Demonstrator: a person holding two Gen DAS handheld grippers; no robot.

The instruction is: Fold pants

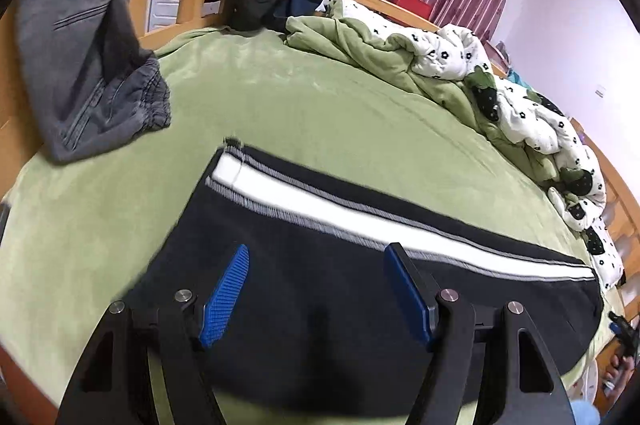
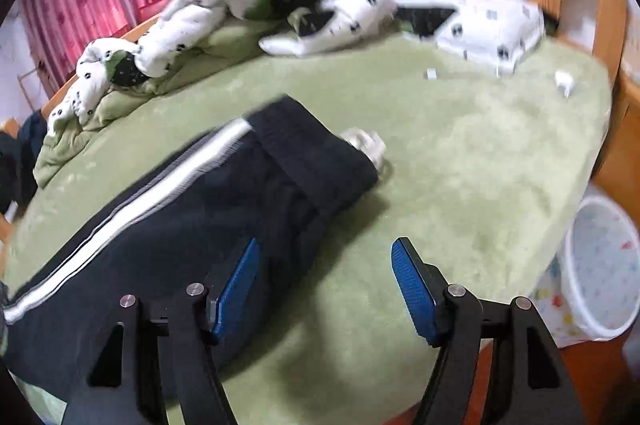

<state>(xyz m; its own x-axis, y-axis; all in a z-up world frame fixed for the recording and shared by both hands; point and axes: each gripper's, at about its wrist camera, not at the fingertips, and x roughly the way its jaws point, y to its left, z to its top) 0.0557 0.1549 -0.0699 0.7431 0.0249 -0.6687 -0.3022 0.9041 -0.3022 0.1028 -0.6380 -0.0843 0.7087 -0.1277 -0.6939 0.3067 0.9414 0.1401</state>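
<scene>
The black track pants with a white side stripe (image 1: 320, 285) run past the near edge of the green fleece bed cover (image 1: 300, 113), their lower part hidden. Left claw (image 1: 316, 289) and right claw (image 2: 324, 285) both gape empty above them; motion blur leaves no writing legible.

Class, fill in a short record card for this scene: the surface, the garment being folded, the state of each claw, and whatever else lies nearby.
surface: green blanket on a wooden bed
garment: black pants with a white side stripe, lying flat
left claw: open, above the pants
right claw: open, empty
nearby: grey pants, rumpled quilt, white bin
</scene>
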